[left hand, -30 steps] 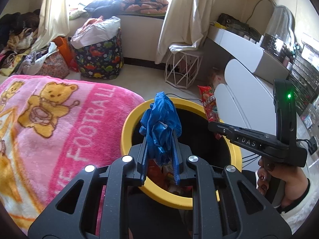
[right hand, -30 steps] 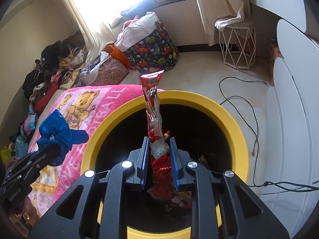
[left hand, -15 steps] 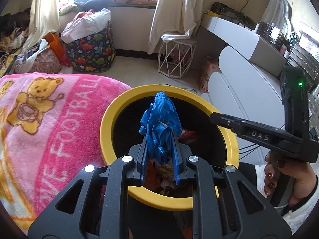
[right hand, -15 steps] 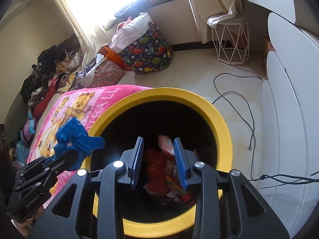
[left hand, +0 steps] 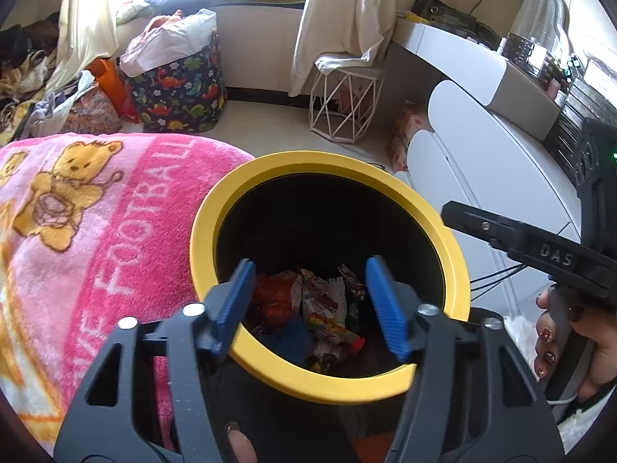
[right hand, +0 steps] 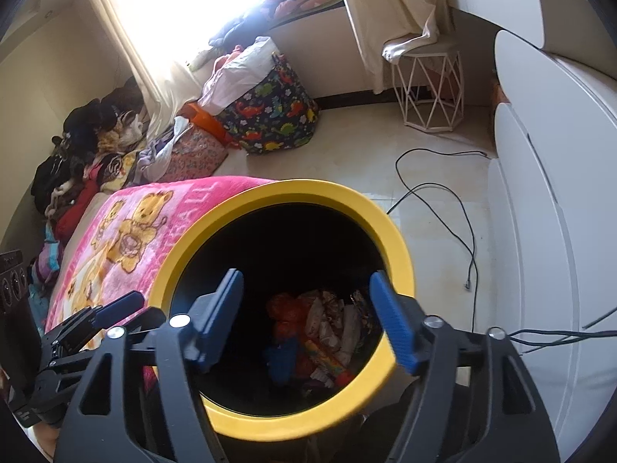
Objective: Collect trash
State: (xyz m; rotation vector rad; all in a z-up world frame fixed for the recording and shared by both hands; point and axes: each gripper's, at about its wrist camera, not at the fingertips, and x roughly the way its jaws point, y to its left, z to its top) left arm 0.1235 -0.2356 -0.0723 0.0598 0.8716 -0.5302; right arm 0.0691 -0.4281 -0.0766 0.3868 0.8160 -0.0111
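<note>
The left hand-held gripper (left hand: 310, 301) has just been opening; its jaws stand apart with nothing between them, and the blue wad (left hand: 291, 337) it held a second ago now lies below in the yellow-rimmed bin (left hand: 327, 162). The right hand-held gripper (right hand: 308, 316) has likewise just been opening and is empty, its red wrapper (right hand: 283, 310) dropped among the trash beneath. Both pieces look delivered; beside the bin lies the pink blanket (left hand: 77, 208).

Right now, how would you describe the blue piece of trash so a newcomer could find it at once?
Find the yellow-rimmed black bin beside the pink bear blanket. Look down into it, at the heap of wrappers on the bottom. The blue piece lies at the near edge of that heap, the only plain blue thing among red, white and multicoloured packets.
</note>
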